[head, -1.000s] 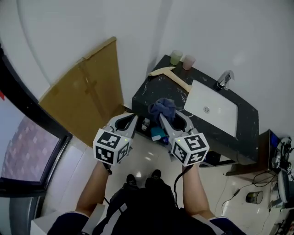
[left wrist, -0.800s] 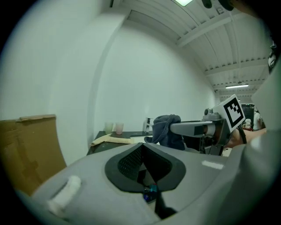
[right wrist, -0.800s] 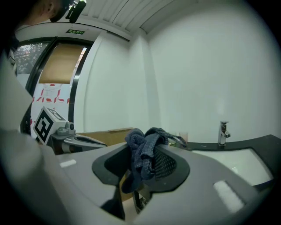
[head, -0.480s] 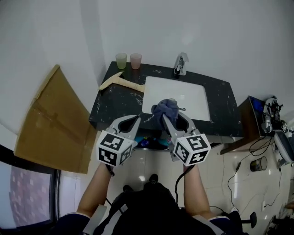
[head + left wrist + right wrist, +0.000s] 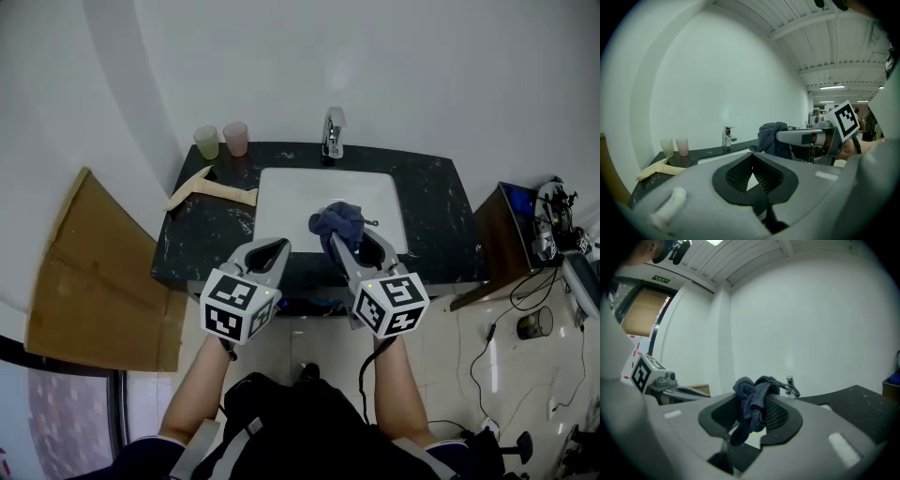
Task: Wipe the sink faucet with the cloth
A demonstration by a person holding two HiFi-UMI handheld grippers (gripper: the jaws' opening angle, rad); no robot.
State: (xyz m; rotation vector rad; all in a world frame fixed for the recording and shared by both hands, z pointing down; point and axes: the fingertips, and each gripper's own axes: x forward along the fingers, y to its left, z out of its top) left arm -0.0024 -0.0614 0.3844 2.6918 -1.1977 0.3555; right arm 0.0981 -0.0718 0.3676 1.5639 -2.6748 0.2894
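A chrome faucet (image 5: 331, 131) stands at the back of the white sink basin (image 5: 281, 187), which is set in a black counter (image 5: 431, 216). My right gripper (image 5: 352, 234) is shut on a bunched dark blue cloth (image 5: 339, 222), held over the basin's front edge and well short of the faucet. The right gripper view has the cloth (image 5: 752, 399) wadded between the jaws with the faucet (image 5: 790, 382) small behind it. My left gripper (image 5: 265, 251) is shut and holds nothing, beside the right one at the counter's front. The left gripper view looks toward the faucet (image 5: 727, 137).
A green cup (image 5: 206, 141) and a pink cup (image 5: 235, 137) stand at the counter's back left, with a pale wooden piece (image 5: 211, 190) lying in front of them. Cardboard (image 5: 84, 272) leans on the left. A dark cabinet (image 5: 511, 234) and cables are on the right.
The view has swung round, so the sink now lies straight ahead instead of off to the right. Both grippers moved with it, the cloth still in the right one.
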